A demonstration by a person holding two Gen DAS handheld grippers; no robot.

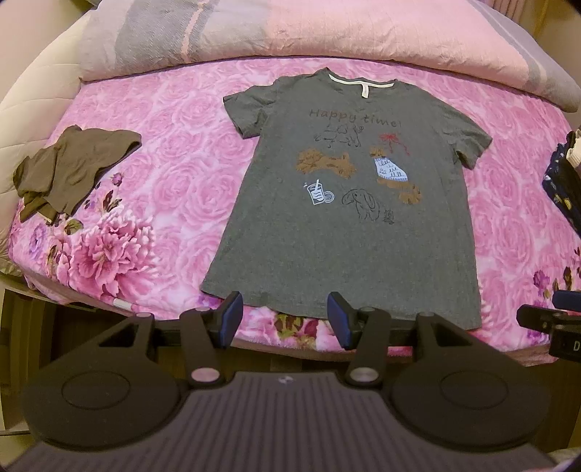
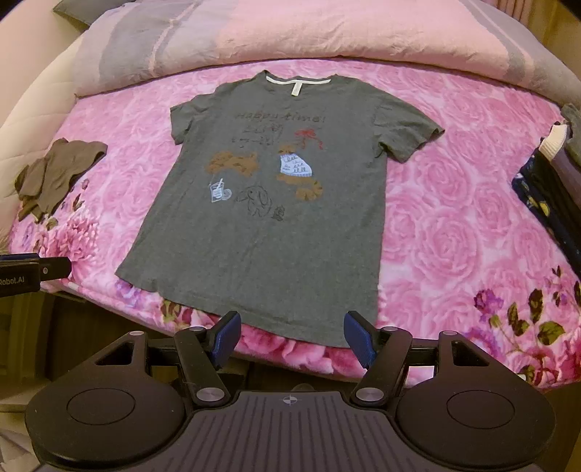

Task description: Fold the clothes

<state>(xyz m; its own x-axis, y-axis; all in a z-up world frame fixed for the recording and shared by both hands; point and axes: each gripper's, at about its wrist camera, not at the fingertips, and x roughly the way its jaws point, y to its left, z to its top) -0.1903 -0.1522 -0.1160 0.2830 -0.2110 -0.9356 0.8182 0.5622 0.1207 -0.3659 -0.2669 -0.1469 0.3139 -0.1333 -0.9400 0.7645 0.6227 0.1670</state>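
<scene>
Grey t-shirt (image 1: pixel 345 225) (image 2: pixel 268 225) lies flat, print side up, mid bed on pink flower sheet (image 1: pixel 163 174) (image 2: pixel 454 218), collar twd far pillows (image 1: pixel 326 32). Left gripper (image 1: pixel 285 319) spread wide, empty, just above near hem. Right gripper (image 2: pixel 292 339) also spread, empty, at hem. Brown crumpled garment (image 1: pixel 72 167) (image 2: pixel 58 170) well apart on left; dark clothes pile (image 2: pixel 548 196) at right edge.

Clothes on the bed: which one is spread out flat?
The grey "Happy time!" T-shirt in the middle. The brown garment lies crumpled at the left; the dark clothes sit piled at the right.
</scene>
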